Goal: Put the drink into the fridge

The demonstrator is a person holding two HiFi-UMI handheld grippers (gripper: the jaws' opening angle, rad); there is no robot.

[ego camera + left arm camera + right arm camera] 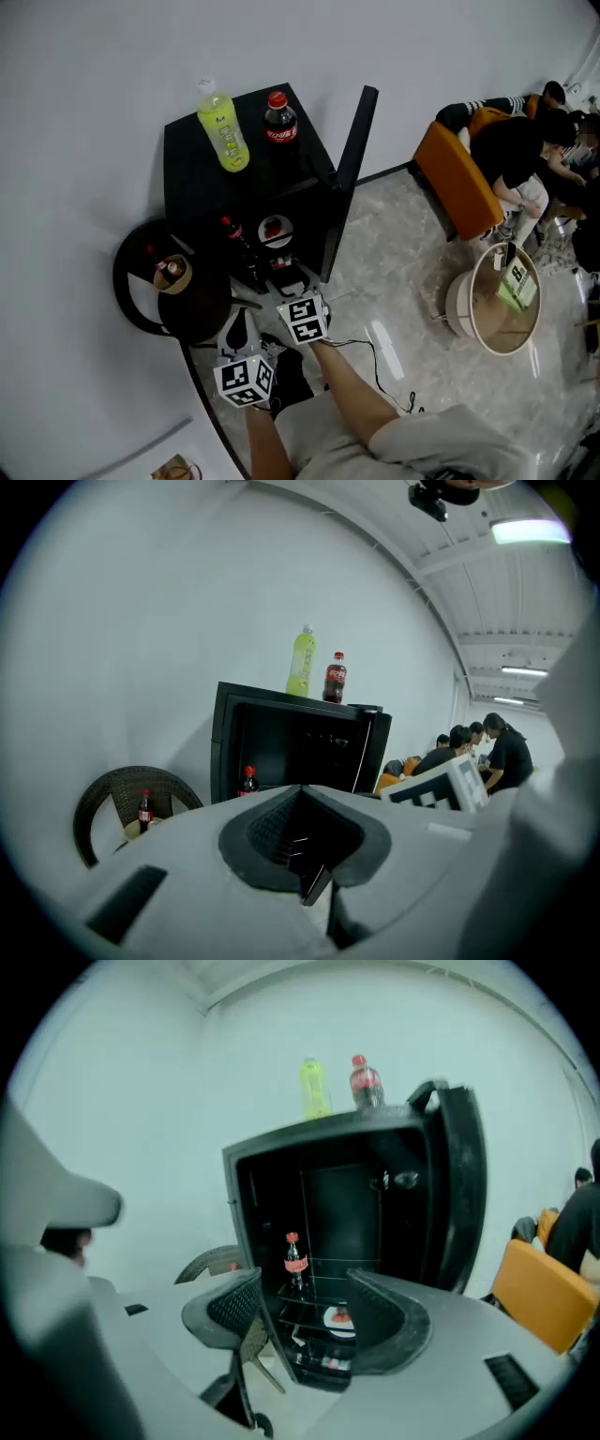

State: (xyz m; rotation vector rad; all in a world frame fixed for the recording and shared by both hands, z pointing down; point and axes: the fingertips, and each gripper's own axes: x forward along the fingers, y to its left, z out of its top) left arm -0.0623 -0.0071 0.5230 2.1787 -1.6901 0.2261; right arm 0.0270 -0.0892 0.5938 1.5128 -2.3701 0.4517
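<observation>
The left gripper [305,844] has its dark ribbed pads pressed together with nothing between them. The right gripper [309,1314] has its jaws spread and empty; it is aimed into the fridge [328,1162], whose shelves show in the gap between the pads. In the head view both grippers are low in front of the fridge's open front, the right one nearer to it. The fridge is black, and its door [459,1185] is swung wide open on the right side. Inside, a cola bottle [294,1262] stands upright at the left end of a glass shelf. On a lower shelf, toward the right, lies a white plate [339,1317] with something red on it. On the fridge top a yellow-green bottle [223,127] and a second cola bottle [279,117] stand upright side by side, near each other but apart, the cola on the door side. Left of the fridge, against the wall, is a dark wicker chair [112,794]; a small bottle [144,810] with a red cap stands on its seat. Well off to the right, beyond the door, people [525,150] sit by an orange sofa [459,178].
</observation>
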